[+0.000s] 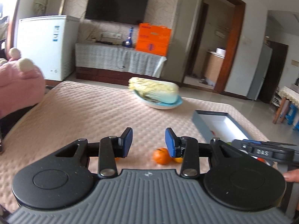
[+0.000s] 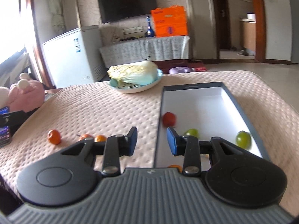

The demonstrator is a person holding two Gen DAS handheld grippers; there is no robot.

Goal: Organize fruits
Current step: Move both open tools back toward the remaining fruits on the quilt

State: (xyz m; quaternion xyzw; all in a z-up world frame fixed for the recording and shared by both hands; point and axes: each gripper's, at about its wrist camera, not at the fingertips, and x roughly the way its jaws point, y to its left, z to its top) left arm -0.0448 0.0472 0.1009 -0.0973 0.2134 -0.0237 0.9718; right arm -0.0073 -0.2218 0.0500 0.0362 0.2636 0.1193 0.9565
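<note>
Both grippers hang released over a tabletop (image 2: 112, 108) covered in pink quilted cloth. The left gripper (image 1: 149, 142) is empty, an orange (image 1: 162, 155) lying on the cloth just below its blue pads. The right gripper (image 2: 151, 141), also empty, straddles the left wall of a grey box (image 2: 158, 130), which contains a red fruit (image 2: 169, 119) and two green fruits (image 2: 243, 139). More oranges (image 2: 54, 136) lie on the cloth to the left, and a cabbage (image 2: 133, 72) rests on a plate (image 2: 136, 89) behind.
</note>
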